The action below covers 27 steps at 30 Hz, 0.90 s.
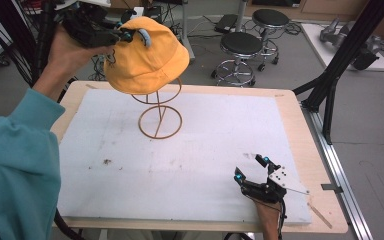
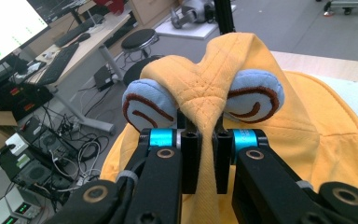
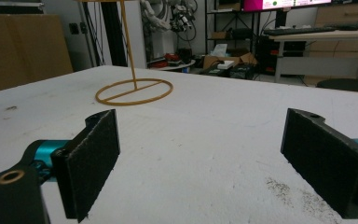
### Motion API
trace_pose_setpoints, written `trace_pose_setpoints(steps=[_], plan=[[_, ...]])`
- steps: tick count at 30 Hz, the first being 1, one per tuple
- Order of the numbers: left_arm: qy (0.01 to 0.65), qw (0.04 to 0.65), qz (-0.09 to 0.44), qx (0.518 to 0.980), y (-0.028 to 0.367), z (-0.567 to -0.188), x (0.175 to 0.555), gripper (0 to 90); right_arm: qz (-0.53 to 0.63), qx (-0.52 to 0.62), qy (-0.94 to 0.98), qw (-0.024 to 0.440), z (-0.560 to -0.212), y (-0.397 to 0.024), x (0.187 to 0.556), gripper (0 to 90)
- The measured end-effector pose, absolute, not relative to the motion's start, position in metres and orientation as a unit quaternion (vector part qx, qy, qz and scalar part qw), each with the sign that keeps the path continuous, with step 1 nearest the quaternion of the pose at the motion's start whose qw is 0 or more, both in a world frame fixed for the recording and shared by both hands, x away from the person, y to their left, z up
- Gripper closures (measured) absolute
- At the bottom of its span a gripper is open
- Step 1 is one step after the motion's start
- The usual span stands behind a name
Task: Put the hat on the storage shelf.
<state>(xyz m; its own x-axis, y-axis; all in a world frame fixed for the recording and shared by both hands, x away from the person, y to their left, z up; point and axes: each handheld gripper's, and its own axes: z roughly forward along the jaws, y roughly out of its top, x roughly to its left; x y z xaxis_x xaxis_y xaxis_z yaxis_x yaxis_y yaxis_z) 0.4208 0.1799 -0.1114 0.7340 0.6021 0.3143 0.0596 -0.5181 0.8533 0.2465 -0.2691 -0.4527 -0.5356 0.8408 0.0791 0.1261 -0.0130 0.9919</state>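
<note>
Looking down from the high view, the left claw (image 1: 128, 35) sits at eleven o'clock, pinching the crown of a yellow hat (image 1: 147, 57) held above the wire stand (image 1: 160, 117). The stand rests on the white tabletop (image 1: 190, 165) at about twelve o'clock. The right claw (image 1: 251, 167) lies at five o'clock near the tabletop's front edge, its jaws spread with nothing between them.

From the left claw view, the jaws press together on a fold of the hat (image 2: 205, 112), between two blue ears (image 2: 254, 95).

From the right claw view, both pads (image 3: 91, 161) stand wide apart over the tabletop (image 3: 205, 154), the stand (image 3: 134, 91) at eleven o'clock.
</note>
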Motion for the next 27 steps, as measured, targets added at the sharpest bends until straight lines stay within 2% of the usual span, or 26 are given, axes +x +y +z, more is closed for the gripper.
trace_pose_setpoints(steps=[13,27], plan=[[0.219,0.421,0.267,0.839,0.15,-0.155,0.464,86.0,0.603,0.378,0.636,0.299,-0.453,-0.269,0.246,10.4],[0.238,0.415,0.217,0.851,0.155,-0.197,0.48,85.6,0.601,0.379,0.639,0.296,-0.453,-0.269,0.247,10.4]])
